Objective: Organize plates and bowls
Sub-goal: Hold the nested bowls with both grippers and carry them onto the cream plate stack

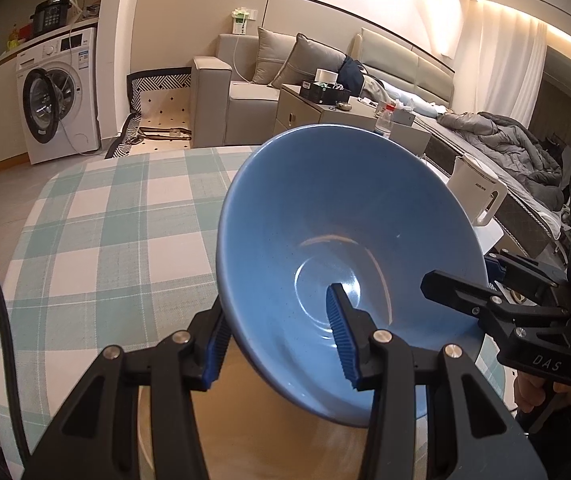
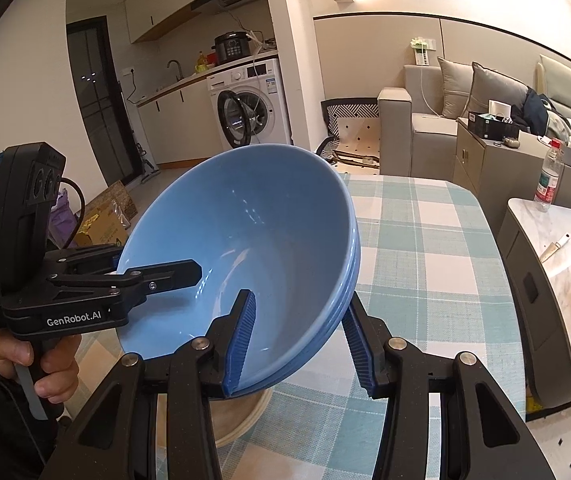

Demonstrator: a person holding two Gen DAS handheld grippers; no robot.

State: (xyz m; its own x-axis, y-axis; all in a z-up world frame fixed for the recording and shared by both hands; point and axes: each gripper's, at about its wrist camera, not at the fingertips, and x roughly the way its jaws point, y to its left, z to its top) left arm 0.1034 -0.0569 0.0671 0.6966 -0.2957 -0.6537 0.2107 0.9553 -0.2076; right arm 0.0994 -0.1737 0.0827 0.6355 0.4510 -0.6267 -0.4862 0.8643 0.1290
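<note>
A blue bowl is held up above the table, with one gripper on each side of its rim. In the right wrist view its outer wall shows stacked rim lines, so it looks like more than one nested bowl. My left gripper straddles the near rim, one finger inside and one outside. My right gripper straddles the opposite rim the same way, and it also shows in the left wrist view. A beige plate lies on the table under the bowl.
The table has a green and white checked cloth. A white kettle stands at its far right. Beyond are a side counter with a plastic bottle, a sofa and a washing machine.
</note>
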